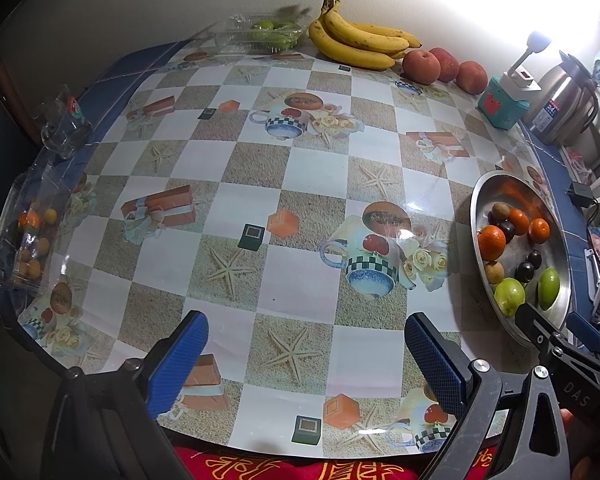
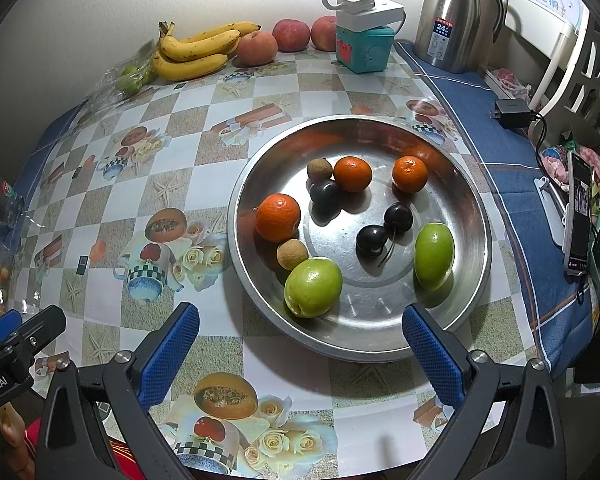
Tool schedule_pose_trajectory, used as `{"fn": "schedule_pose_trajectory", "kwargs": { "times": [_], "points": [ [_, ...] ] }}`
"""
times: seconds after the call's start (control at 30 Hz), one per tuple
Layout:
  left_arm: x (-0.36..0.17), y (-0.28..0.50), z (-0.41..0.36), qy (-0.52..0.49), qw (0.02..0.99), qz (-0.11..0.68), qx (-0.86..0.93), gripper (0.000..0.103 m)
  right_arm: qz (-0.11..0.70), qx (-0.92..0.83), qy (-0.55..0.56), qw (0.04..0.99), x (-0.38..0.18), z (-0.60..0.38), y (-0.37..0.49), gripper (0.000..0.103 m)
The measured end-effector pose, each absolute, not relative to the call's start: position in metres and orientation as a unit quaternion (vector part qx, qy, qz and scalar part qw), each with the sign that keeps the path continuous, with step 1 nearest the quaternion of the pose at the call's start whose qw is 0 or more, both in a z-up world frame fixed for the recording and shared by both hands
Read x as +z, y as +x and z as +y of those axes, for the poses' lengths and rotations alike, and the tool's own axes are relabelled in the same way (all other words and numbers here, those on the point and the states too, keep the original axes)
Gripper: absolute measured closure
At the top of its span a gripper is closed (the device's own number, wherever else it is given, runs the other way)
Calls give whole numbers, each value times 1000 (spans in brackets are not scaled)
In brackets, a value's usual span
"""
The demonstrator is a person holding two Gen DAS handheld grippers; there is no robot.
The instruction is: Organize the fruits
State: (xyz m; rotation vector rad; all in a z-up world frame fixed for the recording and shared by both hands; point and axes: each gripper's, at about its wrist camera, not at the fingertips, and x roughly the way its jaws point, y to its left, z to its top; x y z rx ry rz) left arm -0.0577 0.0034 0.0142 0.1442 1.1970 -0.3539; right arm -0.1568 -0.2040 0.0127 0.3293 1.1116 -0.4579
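A round metal bowl (image 2: 474,216) sits on the patterned table and holds three oranges (image 2: 278,217), two green fruits (image 2: 313,287), dark cherries (image 2: 372,240) and two small brown fruits (image 2: 292,254). My right gripper (image 2: 300,356) is open just in front of the bowl's near rim, nothing between its fingers. In the left wrist view my left gripper (image 1: 306,364) is open over the bare tablecloth; the bowl (image 1: 496,182) lies to its right. The right gripper's tip (image 1: 560,332) shows at that bowl's near edge.
Bananas (image 1: 356,40), three apples (image 1: 422,65) and a clear box of green fruit (image 1: 270,34) line the far wall. A clear box of small orange fruit (image 1: 30,240) and a glass (image 1: 62,126) stand at the left edge. A steel flask (image 2: 450,20), teal box (image 2: 364,48), charger (image 2: 512,112) and phone (image 2: 580,216) are right.
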Motion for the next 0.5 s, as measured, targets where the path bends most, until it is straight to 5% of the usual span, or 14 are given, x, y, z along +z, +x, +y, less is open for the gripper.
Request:
{"fn": "schedule_pose_trajectory", "kwargs": {
  "times": [0.5],
  "points": [
    [23,-62,2,73,823,537,-168,3,520,-215,154,812,13,-204,-157,2]
  ]
}}
